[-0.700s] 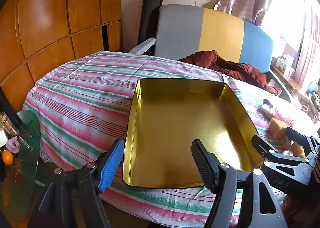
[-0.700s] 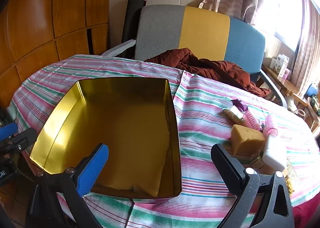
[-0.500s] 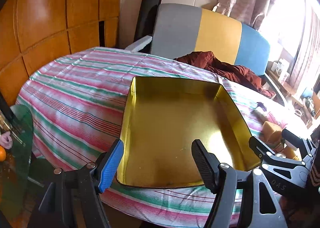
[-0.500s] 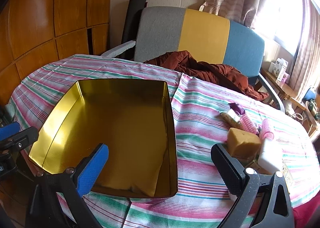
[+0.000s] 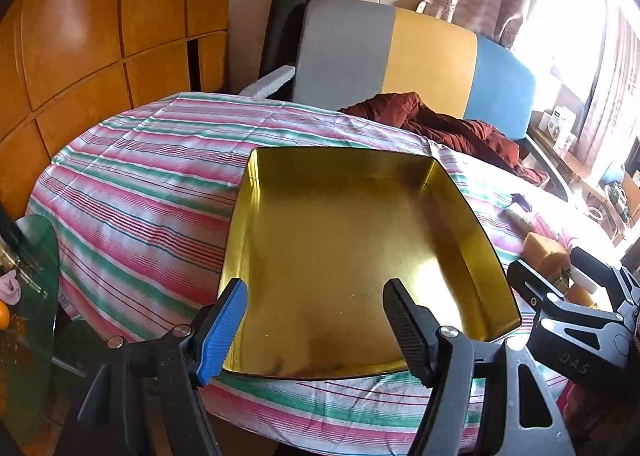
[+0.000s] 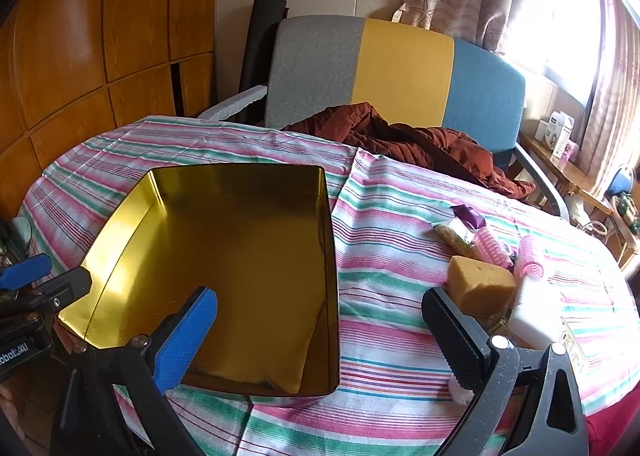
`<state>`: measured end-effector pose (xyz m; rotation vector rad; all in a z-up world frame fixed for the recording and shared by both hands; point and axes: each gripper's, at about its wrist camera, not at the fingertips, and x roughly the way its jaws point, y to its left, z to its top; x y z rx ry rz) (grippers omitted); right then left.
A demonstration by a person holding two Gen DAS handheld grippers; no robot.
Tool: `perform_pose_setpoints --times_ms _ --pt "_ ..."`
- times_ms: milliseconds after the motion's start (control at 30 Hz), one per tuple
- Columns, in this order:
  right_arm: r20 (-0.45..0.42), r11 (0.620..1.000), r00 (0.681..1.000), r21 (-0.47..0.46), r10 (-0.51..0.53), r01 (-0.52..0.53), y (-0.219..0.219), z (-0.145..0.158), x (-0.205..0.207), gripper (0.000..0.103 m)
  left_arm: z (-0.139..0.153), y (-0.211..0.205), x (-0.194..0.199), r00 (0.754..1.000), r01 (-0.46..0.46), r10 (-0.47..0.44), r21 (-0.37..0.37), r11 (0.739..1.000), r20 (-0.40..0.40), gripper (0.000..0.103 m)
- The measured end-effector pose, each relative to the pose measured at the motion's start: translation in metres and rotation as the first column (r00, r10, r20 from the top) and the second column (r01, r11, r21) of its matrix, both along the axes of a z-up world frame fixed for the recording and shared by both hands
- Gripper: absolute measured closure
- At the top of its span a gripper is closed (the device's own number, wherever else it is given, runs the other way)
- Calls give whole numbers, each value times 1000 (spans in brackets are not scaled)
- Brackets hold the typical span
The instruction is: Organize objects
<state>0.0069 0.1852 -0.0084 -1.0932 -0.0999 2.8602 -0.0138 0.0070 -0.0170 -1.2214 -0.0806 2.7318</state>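
An empty gold tin tray (image 5: pixel 240 216) (image 6: pixel 330 256) lies on the striped tablecloth. To its right sits a cluster: a yellow sponge (image 6: pixel 480 284) (image 5: pixel 546 248), pink hair rollers (image 6: pixel 492 242), a snack packet (image 6: pixel 456 234), a purple wrapper (image 6: pixel 470 216) and a white block (image 6: pixel 536 304). My left gripper (image 5: pixel 314 318) hangs open over the tray's near edge. My right gripper (image 6: pixel 320 326) is open too, spanning the tray's near right corner, its black finger just in front of the sponge. Both hold nothing.
A grey, yellow and blue sofa (image 6: pixel 400 72) with a rust-red blanket (image 6: pixel 400 136) stands behind the table. Wooden panels (image 5: pixel 80 36) line the left wall. A glass side table (image 5: pixel 28 296) sits low at the left. Cluttered shelves (image 6: pixel 560 136) lie by the window.
Both grippers have drawn back and risen slightly, so the tray and table look farther off. Both stay open.
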Motion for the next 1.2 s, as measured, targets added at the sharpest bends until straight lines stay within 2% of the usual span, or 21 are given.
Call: perform_pose_setpoints --times_ms 267,400,600,700,800,933,1033,1100,1200 --pt "10 1000 1000 -17 -21 21 14 -4 -2 0 -9 10 -6 998 27 -28 27 999 48 31" --pt "13 999 999 -20 -39 39 28 -6 -1 0 -13 22 -10 996 58 -59 13 998 70 29" --pt "2 985 987 -53 -163 163 98 4 10 0 -3 56 -16 984 166 -168 40 985 62 24" --pt "-19 963 964 -50 -267 266 150 16 22 0 2 84 -18 967 248 -250 49 968 50 24" --pt "-20 922 924 -70 -382 380 207 27 34 0 7 116 -22 939 337 -340 55 940 56 24" --pt "-9 847 853 -125 -522 517 281 33 51 0 13 160 -22 892 440 -446 84 894 72 24" --pt "0 808 819 -165 -573 565 310 30 55 0 17 199 -22 850 513 -520 90 854 81 24" --pt "13 783 802 -207 -597 586 321 25 57 0 18 227 -21 813 567 -575 104 817 89 24" --pt "53 740 794 -329 -606 586 335 10 59 0 15 263 -21 758 630 -641 121 767 116 24"
